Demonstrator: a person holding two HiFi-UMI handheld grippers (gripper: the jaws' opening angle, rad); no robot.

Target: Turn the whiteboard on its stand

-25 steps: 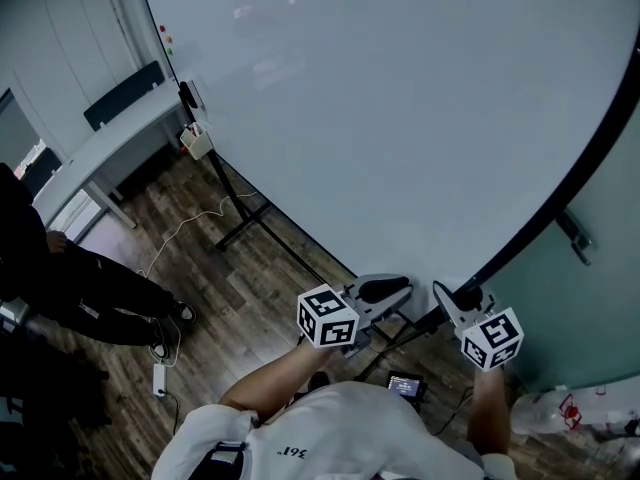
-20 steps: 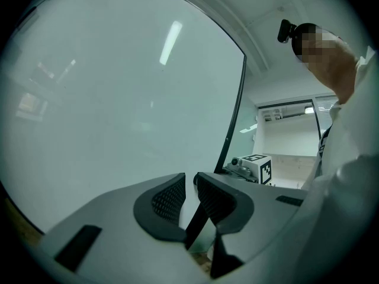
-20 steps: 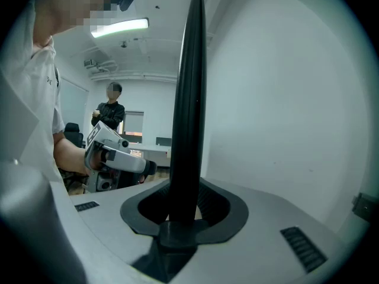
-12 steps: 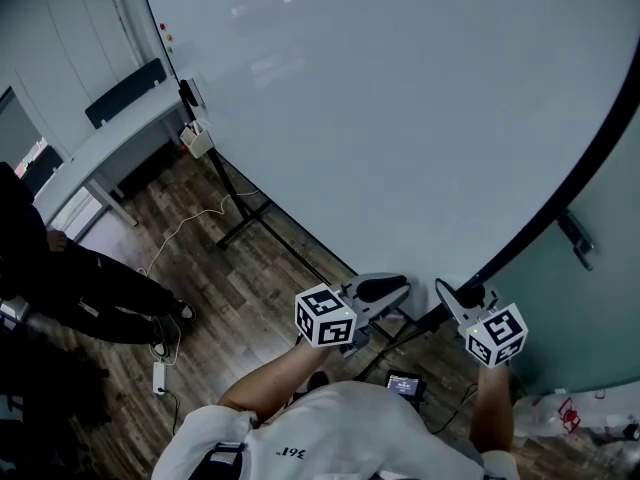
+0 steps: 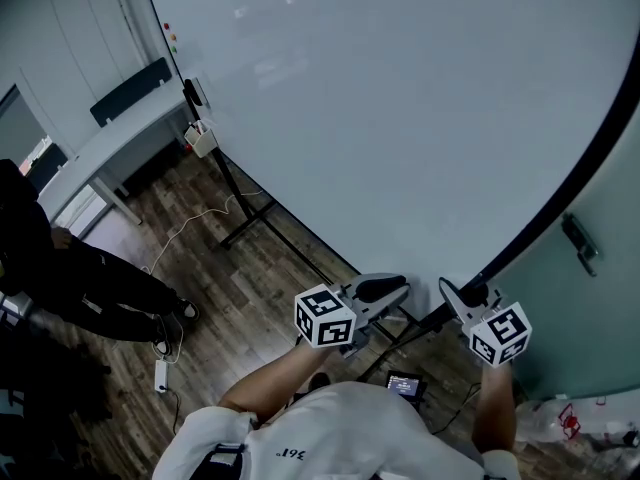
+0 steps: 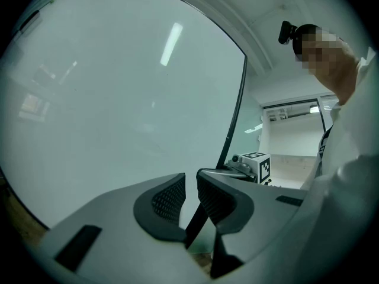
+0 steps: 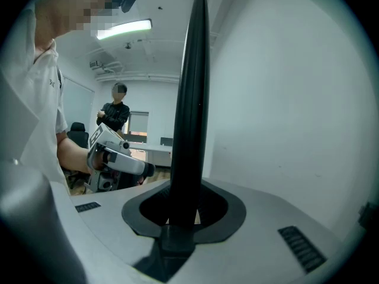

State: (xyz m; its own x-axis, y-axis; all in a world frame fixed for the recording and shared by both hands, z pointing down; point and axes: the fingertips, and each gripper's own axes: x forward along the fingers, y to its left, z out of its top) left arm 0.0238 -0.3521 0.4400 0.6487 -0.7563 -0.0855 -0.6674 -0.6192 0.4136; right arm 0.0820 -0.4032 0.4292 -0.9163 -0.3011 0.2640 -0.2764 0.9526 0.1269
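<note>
The big whiteboard (image 5: 400, 98) fills the head view, and its black frame edge (image 5: 560, 198) runs down to my two grippers. My right gripper (image 5: 458, 296) straddles that frame edge (image 7: 192, 99). Its jaws are closing, with the bar between the pads (image 7: 180, 209) and a sliver of gap still at one side. My left gripper (image 5: 385, 288) is held just left of it, at the board's lower corner. In the left gripper view its jaws (image 6: 190, 194) stand a narrow slit apart with nothing gripped. The frame (image 6: 235, 111) shows behind them.
The stand's black legs (image 5: 255, 223) spread over the wood floor. A grey desk (image 5: 110, 143) stands at the far left, and a person in dark clothes (image 5: 80, 283) sits beside it. On the floor lie a power strip (image 5: 160, 378) and a small device (image 5: 405, 383). A glass wall with a handle (image 5: 580, 243) is at the right.
My right gripper has edged slightly right and down along the frame edge, its jaws drawing in round the bar. The left gripper has barely moved.
</note>
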